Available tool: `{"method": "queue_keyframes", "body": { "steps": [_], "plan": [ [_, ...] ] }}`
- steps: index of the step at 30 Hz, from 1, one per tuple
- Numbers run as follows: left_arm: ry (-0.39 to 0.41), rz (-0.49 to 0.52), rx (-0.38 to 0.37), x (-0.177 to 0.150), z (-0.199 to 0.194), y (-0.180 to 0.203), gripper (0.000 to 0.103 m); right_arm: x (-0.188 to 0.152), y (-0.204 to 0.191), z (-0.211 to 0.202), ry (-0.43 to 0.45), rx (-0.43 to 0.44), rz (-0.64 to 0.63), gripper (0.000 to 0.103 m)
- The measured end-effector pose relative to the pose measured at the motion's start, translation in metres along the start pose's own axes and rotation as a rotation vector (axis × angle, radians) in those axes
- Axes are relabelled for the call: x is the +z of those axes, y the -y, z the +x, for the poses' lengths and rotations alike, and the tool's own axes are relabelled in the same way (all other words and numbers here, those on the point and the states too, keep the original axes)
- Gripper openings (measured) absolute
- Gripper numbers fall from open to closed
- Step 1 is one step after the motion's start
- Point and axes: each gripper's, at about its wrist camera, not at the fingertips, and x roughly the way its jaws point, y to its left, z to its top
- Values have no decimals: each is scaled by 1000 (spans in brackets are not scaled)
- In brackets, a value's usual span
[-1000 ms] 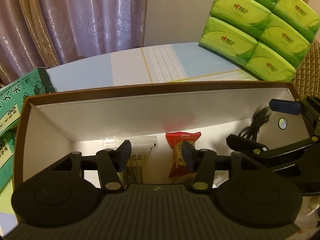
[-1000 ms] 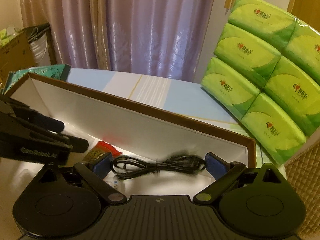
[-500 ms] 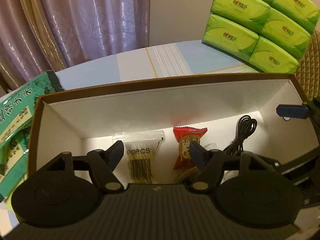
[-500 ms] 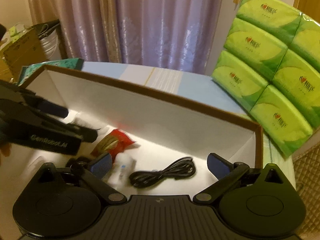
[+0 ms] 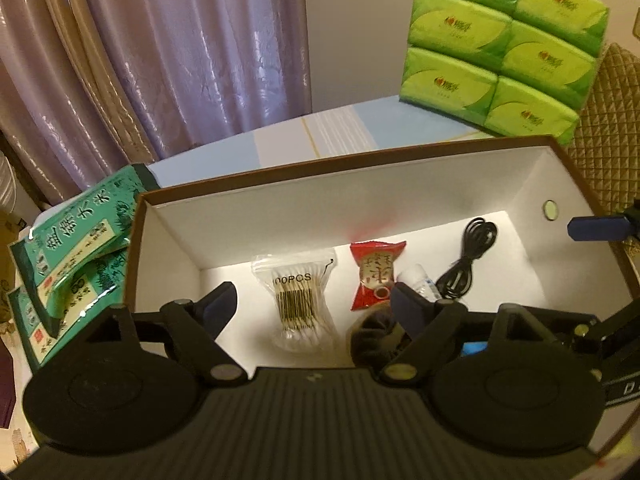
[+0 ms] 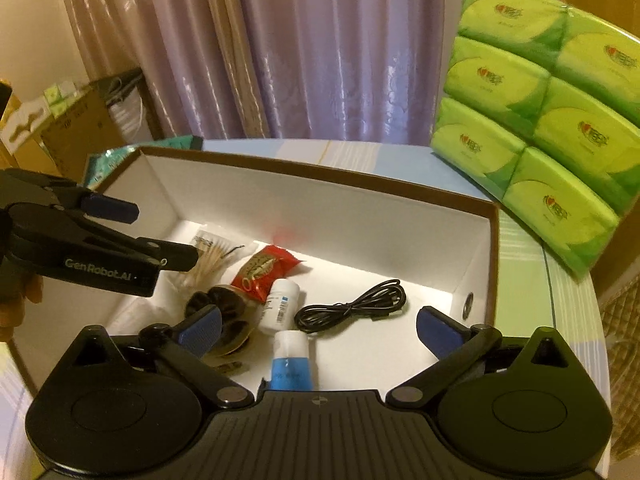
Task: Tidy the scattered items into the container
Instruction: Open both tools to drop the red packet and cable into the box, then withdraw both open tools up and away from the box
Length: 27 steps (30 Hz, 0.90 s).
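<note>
A brown-rimmed white box (image 5: 360, 208) holds a bag of cotton swabs (image 5: 298, 300), a red snack packet (image 5: 374, 272), a black coiled cable (image 5: 468, 260), a white bottle (image 6: 282, 304), a blue tube (image 6: 291, 364) and a dark round item (image 6: 224, 308). The box also shows in the right wrist view (image 6: 320, 208). My left gripper (image 5: 316, 306) is open and empty above the box's near side. My right gripper (image 6: 318, 326) is open and empty above the cable (image 6: 352, 306).
Stacked green tissue packs (image 5: 500, 48) stand behind the box on the right, also in the right wrist view (image 6: 540, 128). Green rice bags (image 5: 68, 264) lie left of the box. Purple curtains (image 6: 300, 48) hang behind the striped table (image 5: 320, 140). A cardboard carton (image 6: 76, 120) stands far left.
Both grippers have risen and pulled back from inside the box, so more of the box floor and its items shows. Both stay open.
</note>
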Motion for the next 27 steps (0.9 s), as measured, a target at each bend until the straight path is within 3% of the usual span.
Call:
{"method": "queue_keyframes", "body": {
  "steps": [10, 17, 27],
  "plan": [
    [68, -28, 37, -17, -52, 8, 87, -10, 2, -32, 50, 45, 96, 101],
    [90, -75, 65, -36, -80, 12, 95, -21, -2, -53, 64, 72, 105, 101],
    [123, -130, 90, -69, -123, 23, 96, -39, -13, -85, 94, 69, 74, 101]
  ]
}}
